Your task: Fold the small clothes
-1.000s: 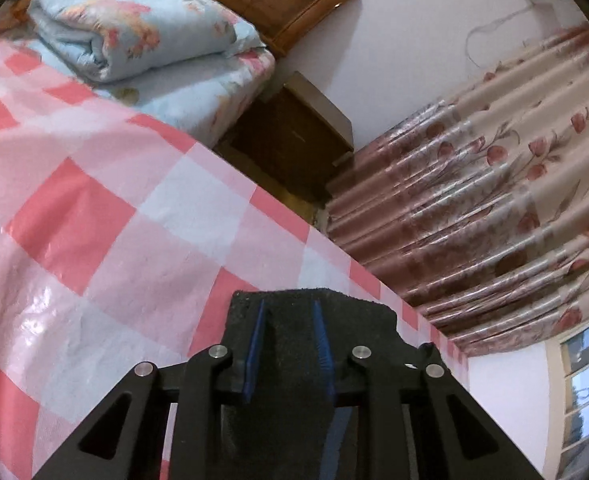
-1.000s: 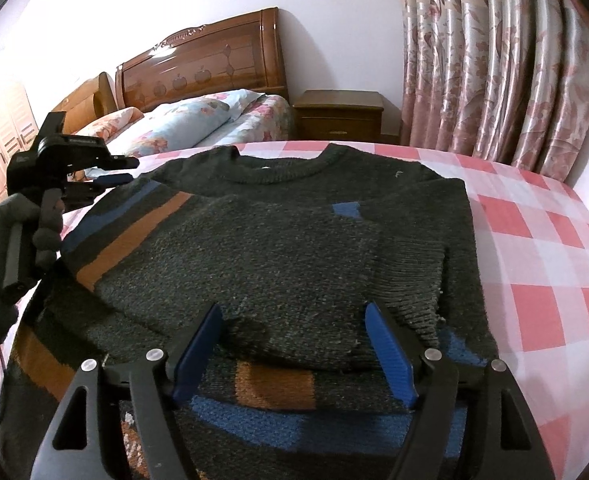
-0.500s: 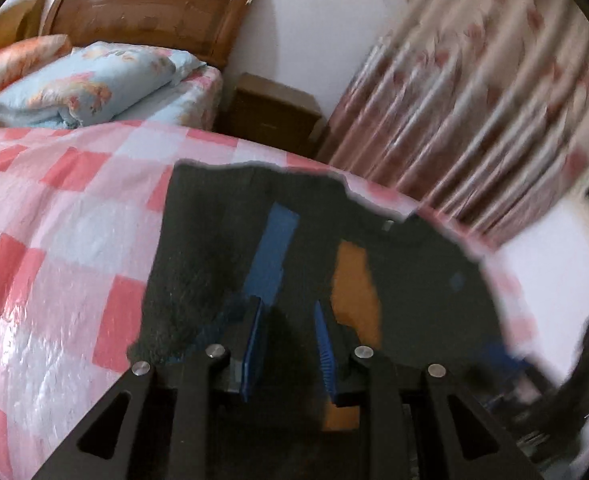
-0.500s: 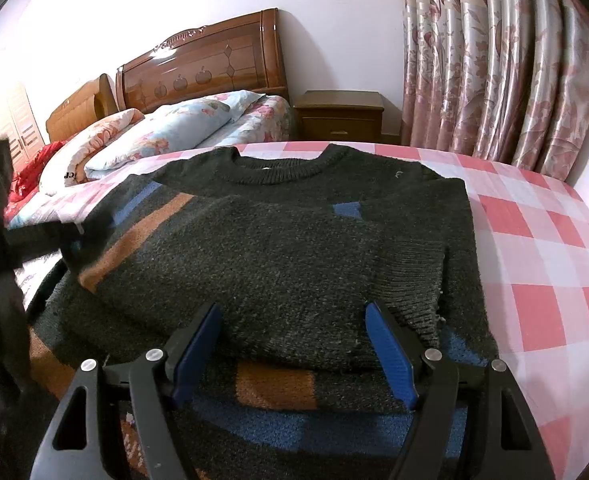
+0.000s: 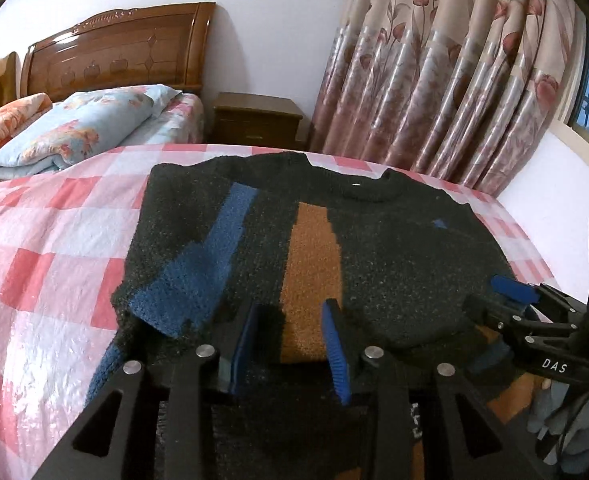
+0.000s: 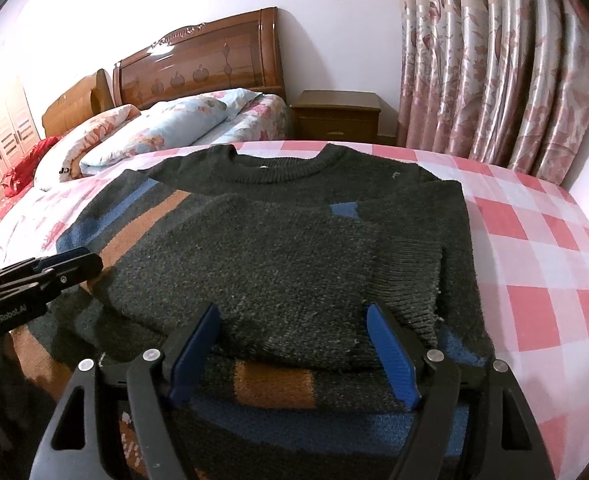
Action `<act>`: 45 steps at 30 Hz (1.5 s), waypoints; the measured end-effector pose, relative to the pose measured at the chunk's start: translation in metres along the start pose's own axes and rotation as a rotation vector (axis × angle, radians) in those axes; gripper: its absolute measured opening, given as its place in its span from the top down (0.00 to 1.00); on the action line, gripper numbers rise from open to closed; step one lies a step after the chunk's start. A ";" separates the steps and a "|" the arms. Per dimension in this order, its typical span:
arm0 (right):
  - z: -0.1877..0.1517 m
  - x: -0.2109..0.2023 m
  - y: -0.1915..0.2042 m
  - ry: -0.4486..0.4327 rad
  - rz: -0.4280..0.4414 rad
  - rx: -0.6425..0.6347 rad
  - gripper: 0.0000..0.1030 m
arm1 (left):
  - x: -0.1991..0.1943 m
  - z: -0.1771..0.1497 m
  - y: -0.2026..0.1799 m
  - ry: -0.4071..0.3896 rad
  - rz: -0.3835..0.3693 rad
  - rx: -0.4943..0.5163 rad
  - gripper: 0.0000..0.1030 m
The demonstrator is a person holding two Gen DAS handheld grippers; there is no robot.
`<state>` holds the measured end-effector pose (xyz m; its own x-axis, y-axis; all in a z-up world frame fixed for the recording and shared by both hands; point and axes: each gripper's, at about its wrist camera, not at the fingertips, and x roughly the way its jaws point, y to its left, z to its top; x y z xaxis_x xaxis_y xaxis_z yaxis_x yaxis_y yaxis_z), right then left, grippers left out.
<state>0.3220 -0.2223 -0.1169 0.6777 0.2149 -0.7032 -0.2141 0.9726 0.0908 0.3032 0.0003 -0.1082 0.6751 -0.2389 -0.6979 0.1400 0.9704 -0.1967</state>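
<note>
A dark knitted sweater [image 6: 294,248] with blue and orange stripes lies flat on the pink-checked cloth [image 6: 534,264], neck away from me. Both sleeves are folded across its body. The left sleeve [image 5: 306,264] lies on top, its orange stripe running between my left gripper's pads. My left gripper [image 5: 290,344] is low over that sleeve's end; its jaws are opening and the pads no longer press the knit. In the right wrist view the left gripper [image 6: 78,266] shows at the left edge. My right gripper [image 6: 292,352] stands wide open over the sweater's near part, holding nothing.
Behind the covered surface stands a bed with a wooden headboard [image 6: 198,68] and folded floral quilts [image 5: 74,132]. A brown nightstand [image 6: 336,116] and flowered curtains [image 5: 454,80] are at the back right. The cloth's edge drops off at the right.
My left gripper swung in from the left with the sleeve and laid it across the sweater's body, then its jaws widened. The right gripper has not moved.
</note>
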 end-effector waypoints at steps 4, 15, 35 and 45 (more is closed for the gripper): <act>0.004 -0.010 0.015 -0.011 -0.053 0.018 0.00 | 0.001 -0.001 0.000 -0.002 -0.003 -0.002 0.67; 0.005 0.016 0.053 0.052 -0.033 -0.093 0.00 | -0.005 -0.002 0.003 -0.004 -0.021 -0.019 0.67; 0.055 0.023 0.030 0.001 -0.038 0.026 0.00 | -0.004 0.000 0.003 -0.003 -0.003 -0.004 0.67; 0.057 0.053 0.040 0.111 -0.107 -0.052 0.00 | -0.004 -0.001 0.003 -0.003 -0.005 -0.005 0.67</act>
<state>0.3896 -0.1673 -0.1109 0.6170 0.0958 -0.7811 -0.1823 0.9830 -0.0234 0.3006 0.0041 -0.1065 0.6769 -0.2434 -0.6947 0.1395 0.9691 -0.2035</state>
